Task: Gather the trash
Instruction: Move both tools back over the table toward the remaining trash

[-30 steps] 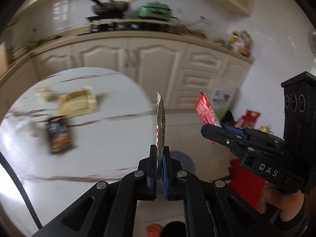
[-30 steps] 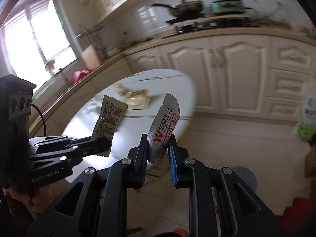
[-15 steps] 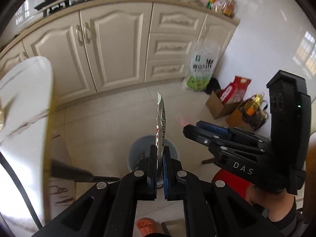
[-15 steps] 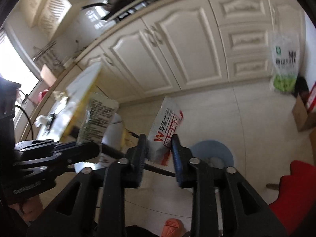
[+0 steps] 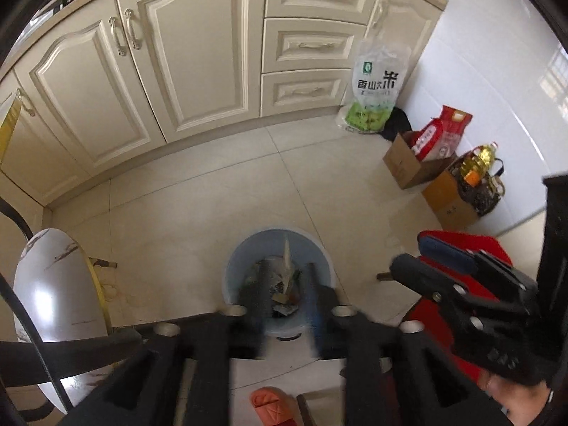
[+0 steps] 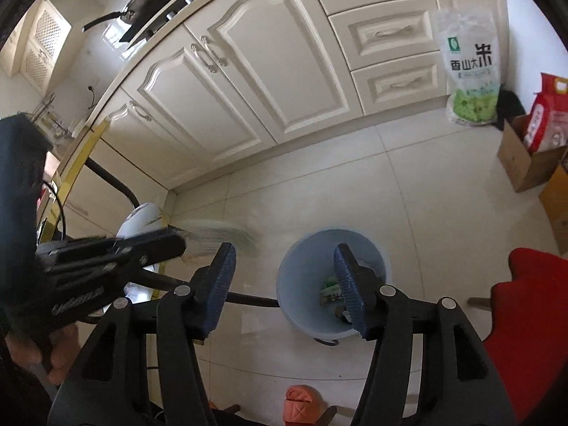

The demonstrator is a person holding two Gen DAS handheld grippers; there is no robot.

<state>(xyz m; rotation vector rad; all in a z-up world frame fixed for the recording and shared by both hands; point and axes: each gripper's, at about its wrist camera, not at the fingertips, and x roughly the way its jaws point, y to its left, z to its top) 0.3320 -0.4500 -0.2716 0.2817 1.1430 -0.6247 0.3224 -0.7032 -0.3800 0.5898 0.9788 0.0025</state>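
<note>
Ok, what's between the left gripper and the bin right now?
The left gripper has just been opening its jaws; in the left wrist view only the snack wrapper stands loose between them, over the mouth of the blue bin.

I read "香山大米" in dark characters on clear rice bag (image 5: 376, 88) leaning against drawers; same print in right wrist view. Other package lettering too blurred.

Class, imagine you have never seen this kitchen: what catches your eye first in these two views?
The pale blue bin on the tiled floor draws the eye, litter inside it. The right tool gapes empty over its near edge, its jaws having just opened. A green-and-white rice bag leans against the cream drawers.
</note>
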